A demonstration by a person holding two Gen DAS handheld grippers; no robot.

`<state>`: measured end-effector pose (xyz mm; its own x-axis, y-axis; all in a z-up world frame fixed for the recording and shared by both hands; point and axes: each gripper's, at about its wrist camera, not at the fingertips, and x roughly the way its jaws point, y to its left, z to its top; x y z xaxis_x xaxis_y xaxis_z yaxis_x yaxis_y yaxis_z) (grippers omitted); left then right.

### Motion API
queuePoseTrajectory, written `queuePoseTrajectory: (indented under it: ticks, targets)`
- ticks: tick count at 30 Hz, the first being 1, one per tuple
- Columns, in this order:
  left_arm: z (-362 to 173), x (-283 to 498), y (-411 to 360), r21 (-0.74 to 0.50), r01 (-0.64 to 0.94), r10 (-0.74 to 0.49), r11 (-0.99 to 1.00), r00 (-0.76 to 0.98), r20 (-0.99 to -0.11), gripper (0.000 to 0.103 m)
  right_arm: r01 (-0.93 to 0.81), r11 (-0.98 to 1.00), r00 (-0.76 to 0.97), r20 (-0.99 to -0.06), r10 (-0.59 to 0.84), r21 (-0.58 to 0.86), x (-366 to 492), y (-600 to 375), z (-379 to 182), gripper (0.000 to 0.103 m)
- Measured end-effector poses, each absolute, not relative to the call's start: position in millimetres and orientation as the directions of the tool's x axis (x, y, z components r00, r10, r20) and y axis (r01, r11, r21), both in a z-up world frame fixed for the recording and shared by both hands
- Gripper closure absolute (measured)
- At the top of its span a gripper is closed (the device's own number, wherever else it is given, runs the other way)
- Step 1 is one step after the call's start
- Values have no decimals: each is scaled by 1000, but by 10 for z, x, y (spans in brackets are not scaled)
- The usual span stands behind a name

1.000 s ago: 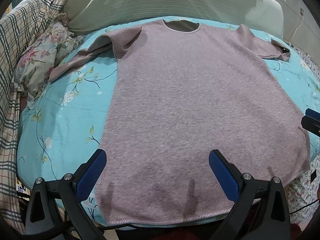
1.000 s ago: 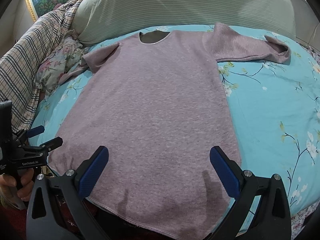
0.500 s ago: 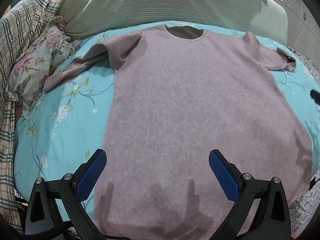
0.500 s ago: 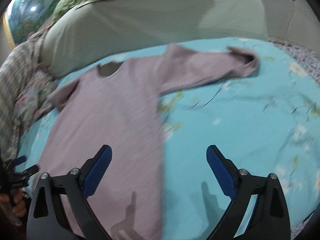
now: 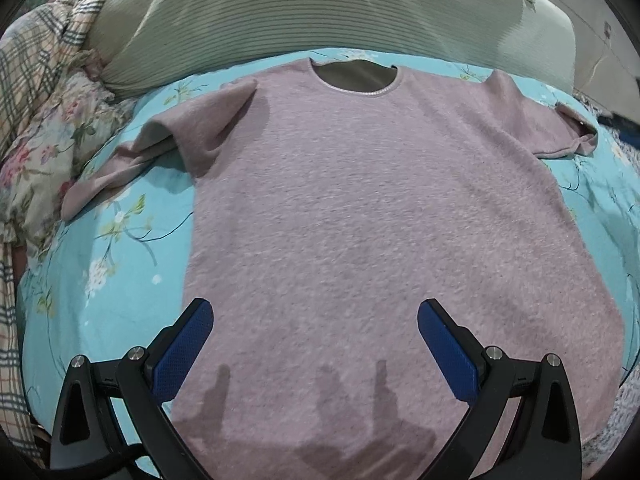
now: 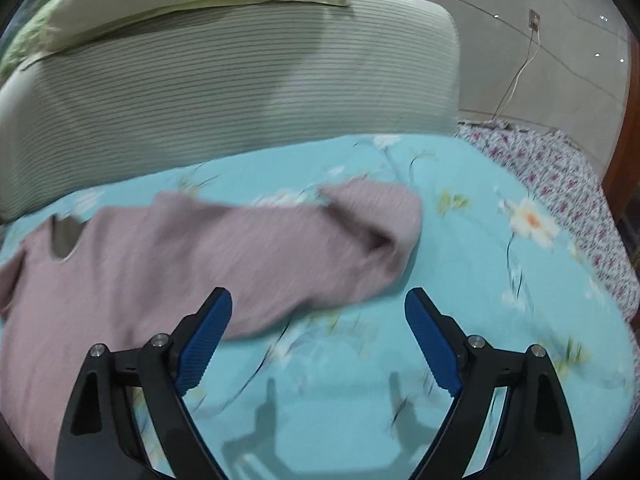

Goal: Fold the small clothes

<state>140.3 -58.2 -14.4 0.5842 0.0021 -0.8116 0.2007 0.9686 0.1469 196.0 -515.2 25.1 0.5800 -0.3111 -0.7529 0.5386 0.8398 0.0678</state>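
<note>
The bed sheet (image 5: 100,288), turquoise w/ flowers, carries the pink top (image 5: 380,220); it lies flat, face up, neckline toward the striped bolster (image 5: 320,12), hem nearest you; your left-side sleeve (image 5: 132,164) is crumpled beside the body, the right sleeve (image 6: 360,240) stretches out away from the body across the sheet.

Biggest change: your right gripper (image 6: 318,340) has swung from the top's hem over to that right sleeve; a sec ago it looked down the body, now the sleeve cuff sits just beyond its tips, view blurred; its jaws are closing from near full width, nothing between them yet, only bare sheet below.

Smaller change: your left gripper (image 5: 314,344) has drifted a bit along the hem toward the top's middle; jaws wide apart, empty, hovering above the lower body of the top.

Meaning, prob.: no fold made yet; you're lining up to pinch the right sleeve and bring it across the body; left can pin the fabric.
</note>
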Motion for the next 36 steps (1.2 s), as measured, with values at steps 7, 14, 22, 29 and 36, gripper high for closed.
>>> queuePoseTrajectory:
  ticks: [7,14,22,29,36]
  targets:
    - [-349,1619,-688,150,215,13,965,533,-846,1,510,857,523,-766,-374,-71,2591,-5544,-22,18]
    - [-506,1769,-765,139,224,12,965,491,-871,1,510,858,412,-859,-306,-61,2989,-5912,-481,56]
    - [-523,1905,-720,103,209,-13,972,493,-870,1,527,821,601,-779,-178,219,2776,-5770,-113,95]
    - [-474,1947,-598,45,178,-54,983,513,-857,1,252,782,761,-616,203,570,3074,-4655,246,95]
    - [-418,1998,-327,-111,166,-181,980,504,-844,1,9,709,686,-520,509,706,3733,-3139,253,95]
